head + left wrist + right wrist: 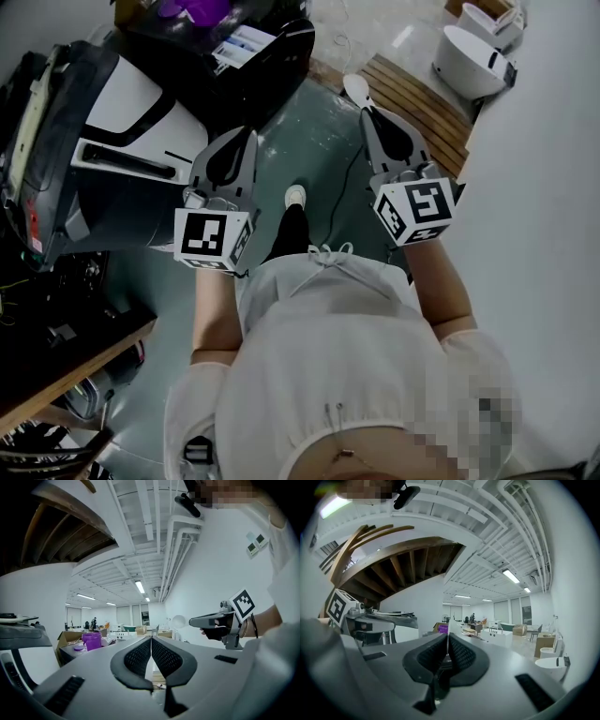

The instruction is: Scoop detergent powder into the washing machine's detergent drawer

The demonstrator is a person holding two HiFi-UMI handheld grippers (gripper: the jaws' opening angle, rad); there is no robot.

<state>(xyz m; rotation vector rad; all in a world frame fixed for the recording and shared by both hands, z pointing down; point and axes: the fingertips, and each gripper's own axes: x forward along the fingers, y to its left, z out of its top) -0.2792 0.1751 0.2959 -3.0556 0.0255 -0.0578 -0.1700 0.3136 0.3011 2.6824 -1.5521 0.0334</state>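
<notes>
Two grippers are up over the floor, both to the right of the white-and-black machine [122, 131]. We see the left gripper [246, 141] [151, 641] closest to the machine, its jaws pressed together with nothing between them. The right gripper [367, 110] [448, 644] is further right of the machine, its jaws clamped on the thin handle of a white scoop [355, 87] [179, 620] [449, 630]. The round bowl sticks out past the tips. A purple tub [192, 9] [93, 640] sits on a dark box beyond the machine. We cannot tell whether the scoop has powder in it, and we cannot make out a drawer on the machine.
</notes>
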